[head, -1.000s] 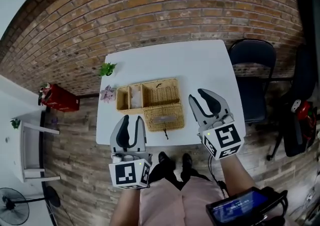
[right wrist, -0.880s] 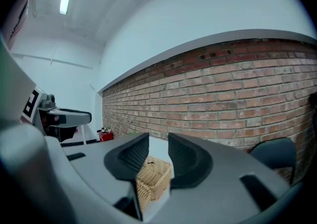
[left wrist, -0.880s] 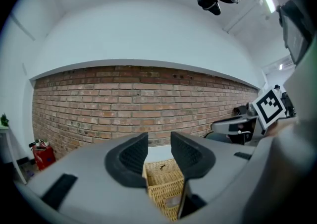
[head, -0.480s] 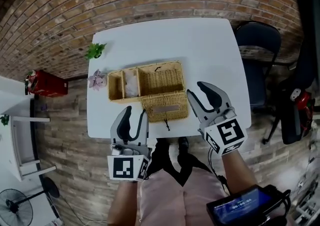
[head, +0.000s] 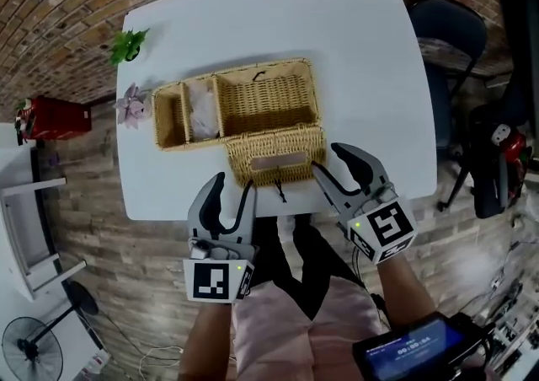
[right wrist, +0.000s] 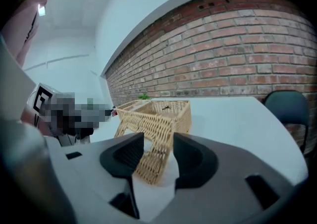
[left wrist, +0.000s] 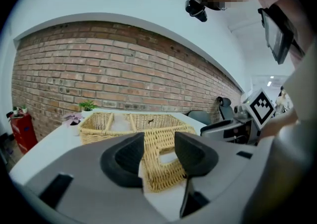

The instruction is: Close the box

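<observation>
The rectangular light-brown wicker box [head: 269, 105] stands open on the white tabletop [head: 354, 50], left of centre and toward the near edge; its inside is split into compartments, and something pale lies in the middle one, though I cannot tell what. Its flat woven lid [head: 274, 162], which has an oblong cut-out, is folded forward off the front wall; it slopes down to the tabletop by the near edge, with a small dark cord hanging at its free end.

The person stands at that near edge with both tongs pointed at the lid. The left gripper [head: 232, 190] sits just off the lid's left corner, and the right gripper [head: 333, 162] is just beside its right end. Both have drawn in closer to the lid over the last second, the right one more plainly. Both sets of jaws are opening, and nothing is pinched in either; each gripper's own view shows only wicker beyond the gap, not between the pads.

I take that as readying to grasp; the lid is not yet held or lifted, so the closing has not begun.

At the far-left corner is a small green plant [head: 128, 42]; a pinkish flower ornament [head: 132, 105] sits at the left edge; a black chair [head: 455, 25] stands off the right side.
</observation>
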